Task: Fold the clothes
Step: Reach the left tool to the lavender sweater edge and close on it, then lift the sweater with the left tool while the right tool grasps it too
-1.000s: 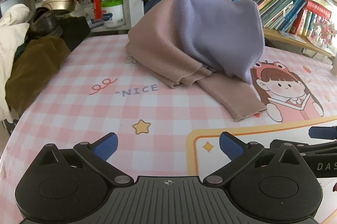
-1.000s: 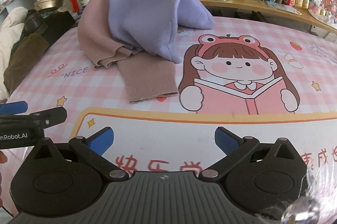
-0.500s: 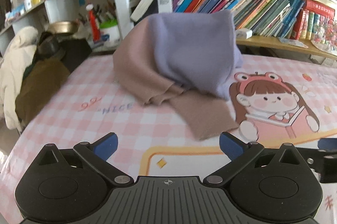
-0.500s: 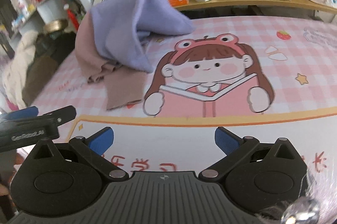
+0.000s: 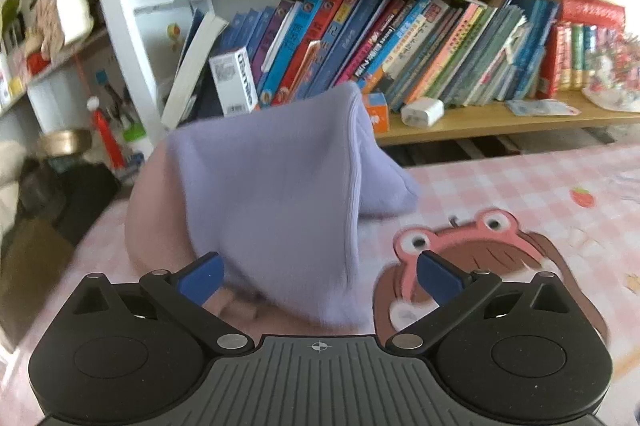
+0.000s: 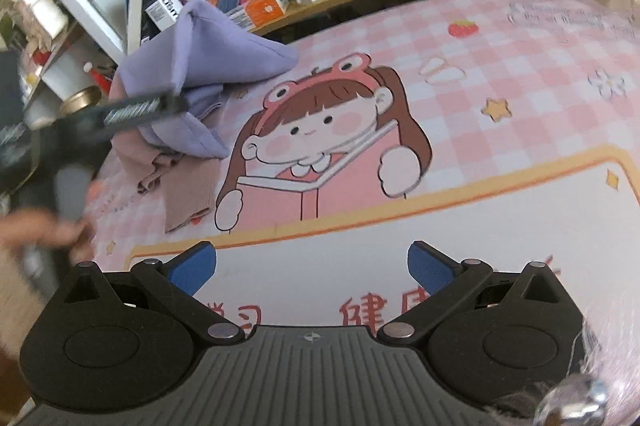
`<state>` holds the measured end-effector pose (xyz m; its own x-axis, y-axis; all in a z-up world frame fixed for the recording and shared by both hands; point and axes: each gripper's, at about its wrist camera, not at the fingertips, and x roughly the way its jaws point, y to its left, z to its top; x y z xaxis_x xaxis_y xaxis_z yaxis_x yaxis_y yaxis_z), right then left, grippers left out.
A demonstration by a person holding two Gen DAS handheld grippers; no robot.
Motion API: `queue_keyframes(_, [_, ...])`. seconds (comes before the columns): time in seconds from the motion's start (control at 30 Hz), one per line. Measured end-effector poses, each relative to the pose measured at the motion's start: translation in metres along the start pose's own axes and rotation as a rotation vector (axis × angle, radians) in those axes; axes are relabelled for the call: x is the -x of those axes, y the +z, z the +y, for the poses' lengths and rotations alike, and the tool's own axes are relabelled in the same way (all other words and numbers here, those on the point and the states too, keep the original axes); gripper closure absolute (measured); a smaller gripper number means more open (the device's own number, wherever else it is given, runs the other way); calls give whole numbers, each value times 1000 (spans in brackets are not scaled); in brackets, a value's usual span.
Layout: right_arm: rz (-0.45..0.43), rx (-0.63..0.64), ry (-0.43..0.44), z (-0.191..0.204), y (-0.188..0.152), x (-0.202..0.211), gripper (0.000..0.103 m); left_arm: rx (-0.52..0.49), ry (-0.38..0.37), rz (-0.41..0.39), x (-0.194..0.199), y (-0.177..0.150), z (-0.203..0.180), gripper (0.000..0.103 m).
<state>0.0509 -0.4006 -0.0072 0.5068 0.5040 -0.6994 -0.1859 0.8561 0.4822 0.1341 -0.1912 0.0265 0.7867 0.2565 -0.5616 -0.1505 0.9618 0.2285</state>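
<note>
Left gripper [image 5: 318, 276] has its blue fingers spread wide, sitting right up against the garment [image 5: 276, 201], w/ the purple cloth filling the gap between the tips. Can't tell if the tips actually touch it, nothing pinched afaict. It's a crumpled heap, lilac on top, dusty pink underneath, peaked up like a little tent. From the right wrist view the garment [image 6: 192, 81] sits toward the far left part of the desk [image 6: 520, 73], close to the back edge under the bookshelf [image 5: 400, 45], and a pink sleeve or cuff end trails out toward the near side, flat on the cover.

Right gripper [image 6: 312, 268] is also spread open, empty, hovering over the white panel w/ the red characters near the front edge of the desk, well apart from the clothes. The cartoon girl print [image 6: 320, 141] w/ the frog hat is between it and the heap. The left gripper [image 6: 132, 111] shows in that view too, as a blurry black bar reaching in over the purple part, w/ a hand [image 6: 44, 230] at the left edge, also blurred.

Small white box [image 5: 422, 111] and an orange carton [image 6: 266, 11] on the lower shelf behind, just past the heap.
</note>
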Motion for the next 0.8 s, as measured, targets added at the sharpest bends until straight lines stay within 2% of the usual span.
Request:
queue_keyframes(0.1, [21, -33, 7, -7, -2, 3, 0, -42, 80, 37, -27, 7, -12, 0])
queue_keyframes(0.3, [33, -112, 17, -22, -5, 10, 0, -95, 111, 72, -58, 7, -14, 0])
queue_keyframes(0.33, [34, -129, 23, -24, -5, 10, 0, -105, 130, 76, -60, 5, -13, 4])
queue_keyframes(0.37, [34, -140, 28, -25, -5, 11, 0, -116, 150, 79, -63, 3, -12, 17])
queue_keyframes(0.4, [33, -147, 31, -25, -4, 11, 0, -122, 166, 82, -65, 1, -10, 25])
queue_keyframes(0.43, [31, -144, 34, -24, -3, 12, 0, -112, 168, 86, -65, 1, -5, 42])
queue_keyframes(0.47, [29, -133, 37, -23, -2, 12, 0, -98, 168, 91, -65, 1, 1, 70])
queue_keyframes(0.53, [25, -112, 42, -19, 0, 13, 0, -46, 149, 95, -61, 0, 18, 93])
queue_keyframes(0.57, [22, -102, 45, -17, 1, 13, 0, -32, 144, 86, -55, -2, 25, 98])
queue_keyframes(0.7, [12, -72, 84, -13, 5, 15, 0, -7, 99, 38, -14, -16, 43, 99])
queue_keyframes(0.8, [26, -117, 173, -18, 12, 14, 0, 6, 40, -4, 28, -25, 46, 99])
